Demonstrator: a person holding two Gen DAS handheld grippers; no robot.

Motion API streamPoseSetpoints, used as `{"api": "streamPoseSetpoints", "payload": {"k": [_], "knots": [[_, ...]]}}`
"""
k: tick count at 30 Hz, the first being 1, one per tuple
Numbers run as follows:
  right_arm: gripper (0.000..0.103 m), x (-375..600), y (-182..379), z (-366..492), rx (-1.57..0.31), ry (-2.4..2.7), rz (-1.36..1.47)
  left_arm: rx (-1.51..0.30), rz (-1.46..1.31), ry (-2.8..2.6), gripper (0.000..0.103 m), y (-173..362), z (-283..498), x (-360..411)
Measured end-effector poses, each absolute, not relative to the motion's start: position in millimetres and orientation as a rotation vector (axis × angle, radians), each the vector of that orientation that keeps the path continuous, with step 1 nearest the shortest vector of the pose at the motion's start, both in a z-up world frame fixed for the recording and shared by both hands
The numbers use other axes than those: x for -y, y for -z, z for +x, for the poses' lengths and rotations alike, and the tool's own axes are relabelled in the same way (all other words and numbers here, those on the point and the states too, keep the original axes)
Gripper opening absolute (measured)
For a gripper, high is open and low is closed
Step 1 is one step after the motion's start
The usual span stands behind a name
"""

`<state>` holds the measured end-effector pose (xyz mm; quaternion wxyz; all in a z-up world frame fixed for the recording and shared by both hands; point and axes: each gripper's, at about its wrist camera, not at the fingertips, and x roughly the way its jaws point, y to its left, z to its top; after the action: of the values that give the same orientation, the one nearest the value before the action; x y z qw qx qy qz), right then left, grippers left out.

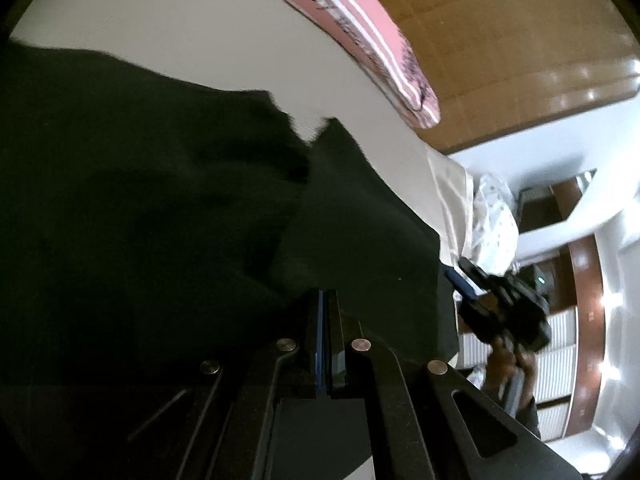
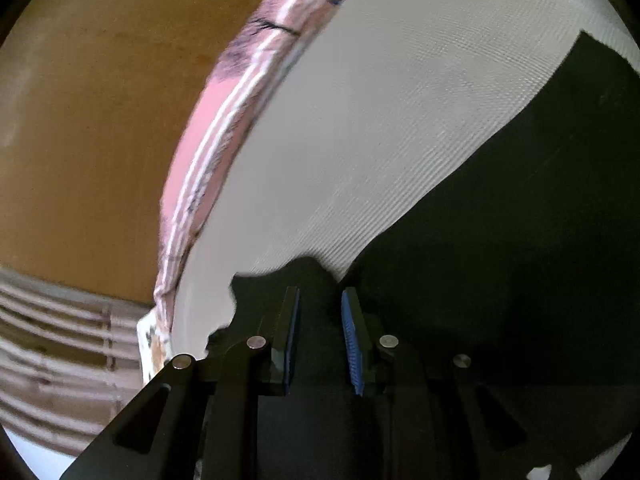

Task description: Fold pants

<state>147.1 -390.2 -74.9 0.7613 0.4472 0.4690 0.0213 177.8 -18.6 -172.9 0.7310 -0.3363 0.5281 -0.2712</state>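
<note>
Dark pants point(image 1: 140, 220) lie spread on a white bed sheet point(image 1: 180, 40); pink striped pillow point(image 1: 360, 28) at the sheet's far edge. Left gripper point(image 1: 325, 300) is clenched on a fold of the pants. Right gripper point(image 2: 320, 320) is slightly parted, pads gripping bunched pants cloth at the garment's edge.

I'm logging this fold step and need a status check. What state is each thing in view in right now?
Pants: dark, spread on the white bed sheet, one part lifted into a fold.
Left gripper: shut, pads together on the dark fabric's edge.
Right gripper: jaws partly apart, dark fabric bunched between them.
Pink striped cloth: lying along the bed's edge, untouched.
</note>
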Motion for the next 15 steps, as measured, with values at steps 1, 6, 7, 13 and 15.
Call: {"api": "streamPoseSetpoints", "payload": {"k": [1, 6, 7, 13, 15], "knots": [[0.021, 383.2, 69.5, 145.5, -1.025, -0.059, 0.946, -1.159, -0.744, 0.589, 0.001, 173.3, 176.1, 13.9], [0.021, 319.2, 50.1, 147.4, -1.087, -0.158, 0.759, -1.164, -0.722, 0.545, 0.002, 176.2, 167.1, -4.7], [0.021, 301.4, 49.2, 149.1, -1.102, -0.187, 0.718, -1.164, -0.722, 0.544, 0.002, 177.1, 164.8, -7.8], [0.021, 202.2, 55.3, 149.5, -1.179, -0.269, 0.405, -1.158, -0.711, 0.503, 0.002, 175.7, 148.6, -34.7], [0.022, 176.4, 56.6, 147.2, -1.174, -0.291, 0.312, -1.152, -0.708, 0.495, 0.003, 175.6, 143.2, -46.0]]}}
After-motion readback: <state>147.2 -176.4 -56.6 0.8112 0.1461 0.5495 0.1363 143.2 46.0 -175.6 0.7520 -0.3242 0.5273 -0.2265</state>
